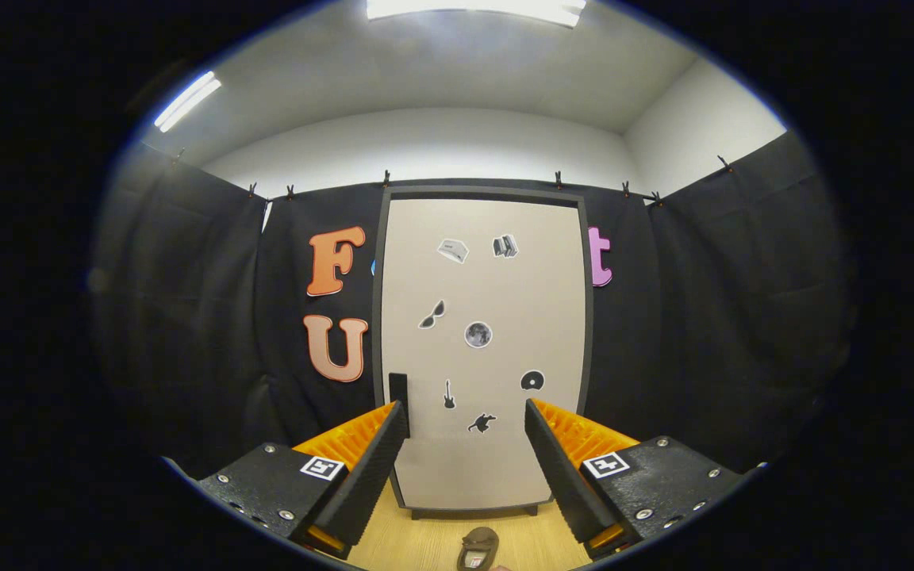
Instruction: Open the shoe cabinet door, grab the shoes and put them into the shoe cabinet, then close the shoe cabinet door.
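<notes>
Between spread tool (465, 420) fingers, shoe (479, 549).

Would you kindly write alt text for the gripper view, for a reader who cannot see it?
A closed shoe cabinet stands ahead against the booth's black cloth wall, its pale door dotted with small stickers and a dark handle on its left edge. The tool is open, holding nothing; a brown shoe lies on the wooden floor between its fingers.

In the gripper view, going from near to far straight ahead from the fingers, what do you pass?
Open gripper, nothing between its fingers → shoe on the wooden floor → closed shoe cabinet door with its dark handle → black cloth wall behind.
</notes>
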